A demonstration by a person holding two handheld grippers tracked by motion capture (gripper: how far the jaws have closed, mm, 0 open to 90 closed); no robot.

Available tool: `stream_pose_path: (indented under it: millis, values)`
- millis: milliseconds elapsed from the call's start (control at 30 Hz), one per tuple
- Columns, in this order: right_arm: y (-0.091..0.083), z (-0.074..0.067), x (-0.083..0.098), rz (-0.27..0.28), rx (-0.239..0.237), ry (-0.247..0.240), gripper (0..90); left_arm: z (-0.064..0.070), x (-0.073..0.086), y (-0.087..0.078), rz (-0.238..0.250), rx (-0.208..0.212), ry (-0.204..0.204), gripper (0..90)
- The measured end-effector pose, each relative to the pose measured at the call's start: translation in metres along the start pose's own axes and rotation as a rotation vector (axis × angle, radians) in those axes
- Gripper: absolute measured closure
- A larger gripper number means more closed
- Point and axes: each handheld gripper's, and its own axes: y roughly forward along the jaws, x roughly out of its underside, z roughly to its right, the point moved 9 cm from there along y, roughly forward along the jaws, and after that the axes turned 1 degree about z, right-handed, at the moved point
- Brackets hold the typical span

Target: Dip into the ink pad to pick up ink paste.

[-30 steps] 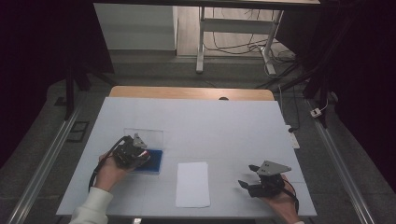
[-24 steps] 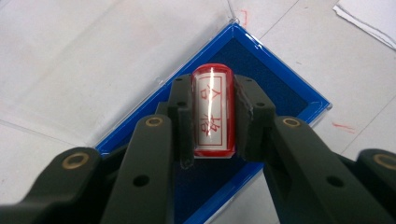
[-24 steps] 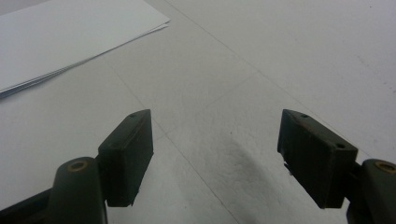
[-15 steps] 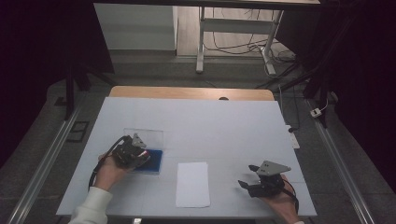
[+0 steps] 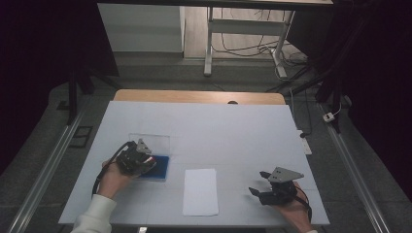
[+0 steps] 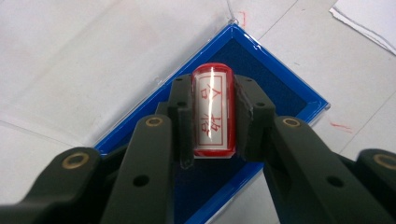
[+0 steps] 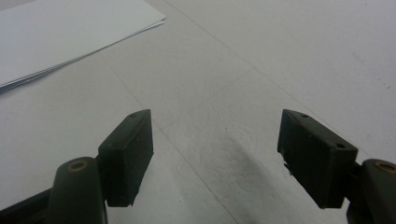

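Observation:
My left gripper (image 6: 212, 116) is shut on a red cylindrical stamp (image 6: 212, 114) with red characters on its white label. The stamp sits over a blue ink pad (image 6: 275, 88) in a clear plastic case; whether it touches the pad I cannot tell. In the high view the left gripper (image 5: 145, 162) is at the table's left, over the blue ink pad (image 5: 160, 167), whose clear lid (image 5: 154, 141) lies open behind it. A white sheet of paper (image 5: 200, 191) lies at the front middle. My right gripper (image 5: 257, 189) rests at the front right, open; its jaws (image 7: 215, 154) hold nothing.
The white table (image 5: 223, 131) has a wooden strip (image 5: 194, 96) along its far edge. A paper stack's corner (image 7: 70, 37) lies left of the right gripper. Metal rails (image 5: 43, 174) flank the table; cables (image 5: 311, 136) hang at its right side.

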Motion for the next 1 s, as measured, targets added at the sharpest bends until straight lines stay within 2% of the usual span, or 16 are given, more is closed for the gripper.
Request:
stream_pose_path:
  millis: [300, 367, 400, 433, 467, 533, 600, 700, 867, 1000]
  values:
    - [-0.002, 0.001, 0.000, 0.004, -0.001, -0.001, 26.8, 0.001, 0.000, 0.000, 0.000, -0.005, 0.001, 70.5]
    - [-0.002, 0.001, 0.000, 0.005, -0.001, 0.000, 26.8, 0.002, -0.001, -0.001, -0.005, -0.023, 0.025, 70.4]
    - [-0.002, 0.001, 0.000, 0.006, -0.001, 0.000, 26.8, 0.003, -0.004, -0.005, 0.010, -0.027, 0.047, 70.3]
    - [-0.002, 0.001, -0.001, 0.007, -0.002, 0.002, 26.8, 0.004, -0.004, -0.007, -0.002, -0.023, 0.064, 70.3]
    - [-0.003, 0.001, -0.001, 0.008, -0.002, 0.002, 26.8, 0.005, -0.005, -0.011, 0.007, -0.025, 0.072, 70.3]
    - [-0.003, 0.002, -0.001, 0.009, 0.003, 0.000, 26.8, 0.005, -0.010, -0.018, 0.044, -0.018, 0.054, 70.3]
    - [-0.004, 0.002, -0.001, 0.012, -0.002, 0.006, 26.8, 0.003, -0.014, -0.027, 0.056, -0.042, 0.049, 70.2]
    - [-0.004, 0.004, 0.000, 0.008, 0.006, 0.006, 26.8, 0.003, -0.017, -0.037, 0.082, -0.039, 0.041, 70.2]
    - [-0.005, 0.003, 0.000, 0.010, 0.007, 0.007, 26.8, 0.003, -0.019, -0.045, 0.102, -0.036, 0.034, 70.2]
    - [-0.004, 0.003, 0.000, 0.011, 0.005, 0.006, 26.8, 0.003, -0.019, -0.047, 0.101, -0.033, 0.033, 70.2]
